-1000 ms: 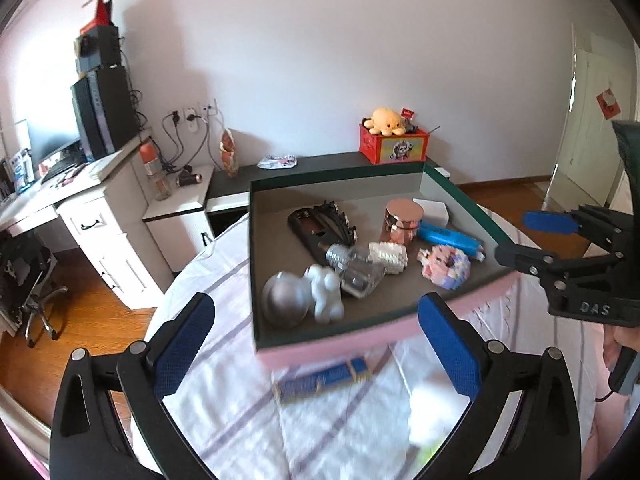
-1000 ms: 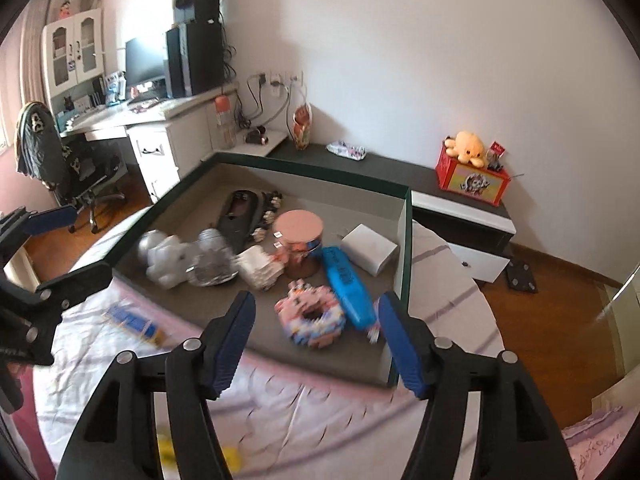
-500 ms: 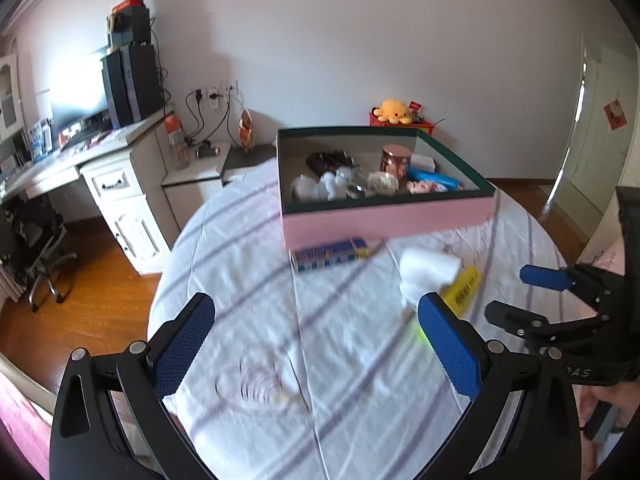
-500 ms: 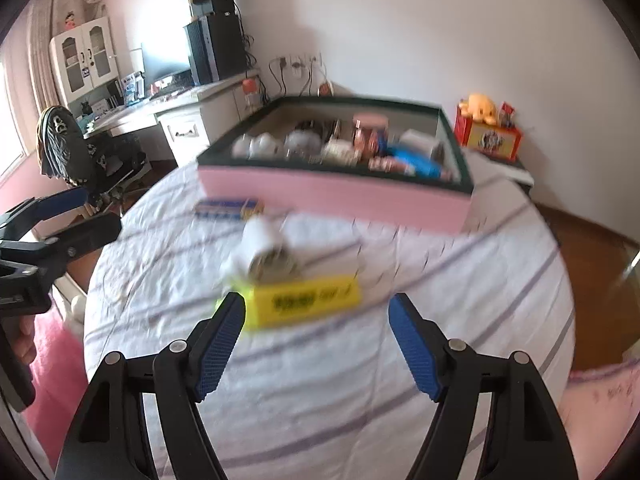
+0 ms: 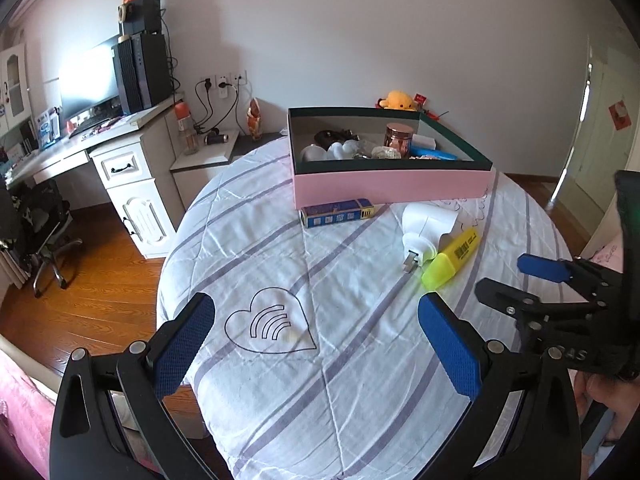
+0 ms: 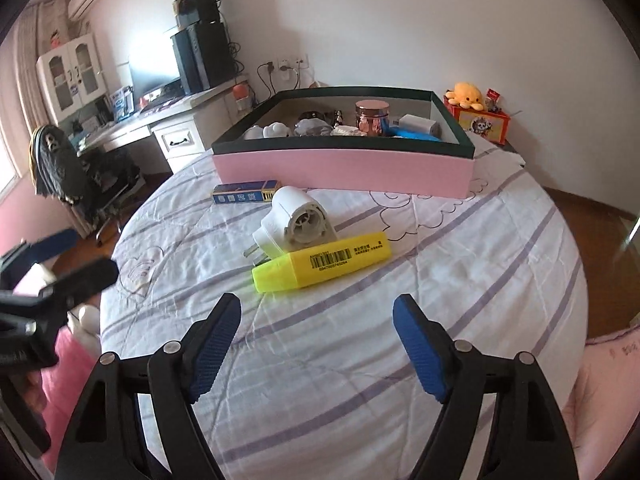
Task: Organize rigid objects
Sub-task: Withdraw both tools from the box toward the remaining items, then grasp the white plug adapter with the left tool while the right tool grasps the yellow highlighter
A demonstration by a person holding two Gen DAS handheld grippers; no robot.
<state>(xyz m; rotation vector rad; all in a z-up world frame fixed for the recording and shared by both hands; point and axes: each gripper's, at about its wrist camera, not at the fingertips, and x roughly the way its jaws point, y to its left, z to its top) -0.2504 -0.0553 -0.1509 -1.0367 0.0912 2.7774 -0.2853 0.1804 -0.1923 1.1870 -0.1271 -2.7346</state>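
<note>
Meanwhile both grippers, left and right, gaped empty, the right just widening, above the yellow plastic highlighter beside a white plug adapter.

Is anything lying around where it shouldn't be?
Yes. Three things lie outside the pink box: a yellow highlighter, a white plug adapter tipped on its side against it, and a small blue box. Everything else is already inside.
</note>
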